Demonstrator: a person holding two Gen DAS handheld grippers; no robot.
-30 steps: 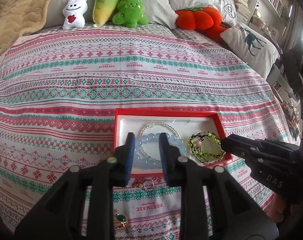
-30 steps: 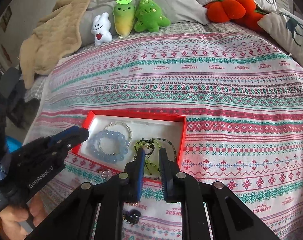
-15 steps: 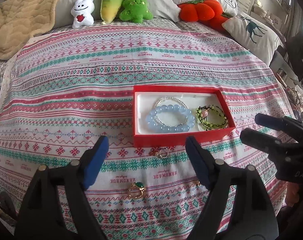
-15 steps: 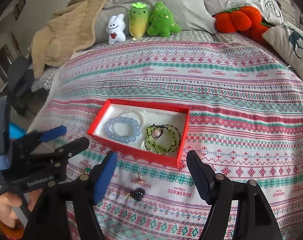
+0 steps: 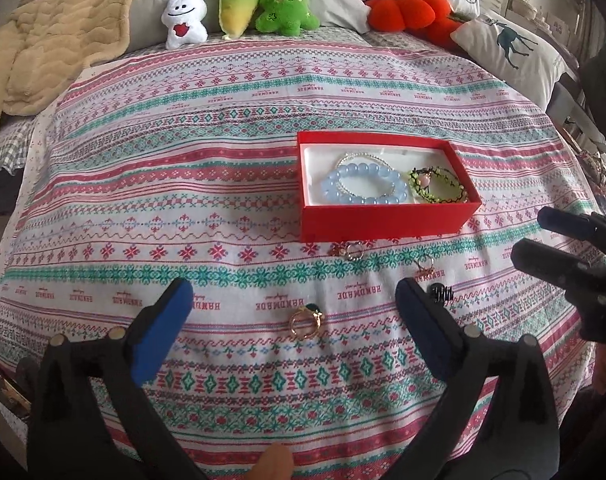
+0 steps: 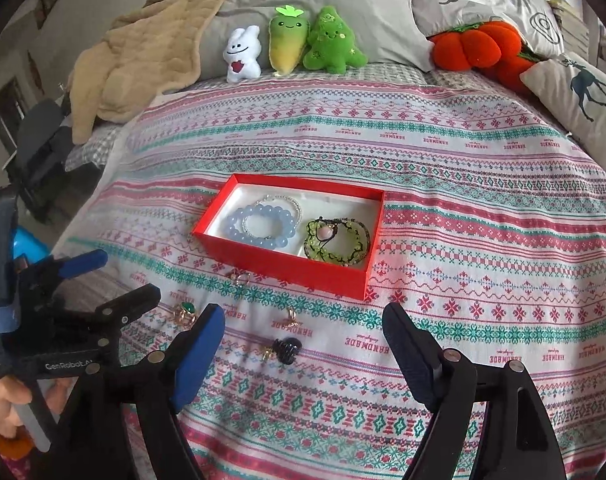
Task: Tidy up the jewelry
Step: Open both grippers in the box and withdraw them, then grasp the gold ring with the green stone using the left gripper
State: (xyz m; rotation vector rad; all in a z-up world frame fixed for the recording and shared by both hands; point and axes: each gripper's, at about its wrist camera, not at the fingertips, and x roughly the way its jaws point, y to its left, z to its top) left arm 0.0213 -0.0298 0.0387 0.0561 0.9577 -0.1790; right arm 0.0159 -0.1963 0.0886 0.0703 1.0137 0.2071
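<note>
A red box (image 5: pixel 383 220) (image 6: pixel 279 264) on the bed holds a blue bead bracelet (image 5: pixel 363 183) (image 6: pixel 259 226), a thin pearl bracelet under it and a green cord bracelet (image 5: pixel 437 185) (image 6: pixel 337 238). In front of the box lie loose rings: a green-stone ring (image 5: pixel 306 320) (image 6: pixel 185 312), a silver ring (image 5: pixel 354 251), a gold ring (image 6: pixel 290 318) and a black ring (image 6: pixel 287 349). My left gripper (image 5: pixel 291 300) is open and empty, above the green-stone ring. My right gripper (image 6: pixel 303 326) is open and empty, above the gold and black rings.
The patterned bedspread (image 5: pixel 183 160) covers the bed. Plush toys (image 5: pixel 243 4), an orange pumpkin cushion (image 5: pixel 407 12), pillows and a beige blanket (image 5: pixel 43 40) lie at the far end. The bed's edge drops off at the left and right.
Both grippers have opened wide and pulled back from the box toward the near edge. The blue and green bracelets now lie free in the box.
</note>
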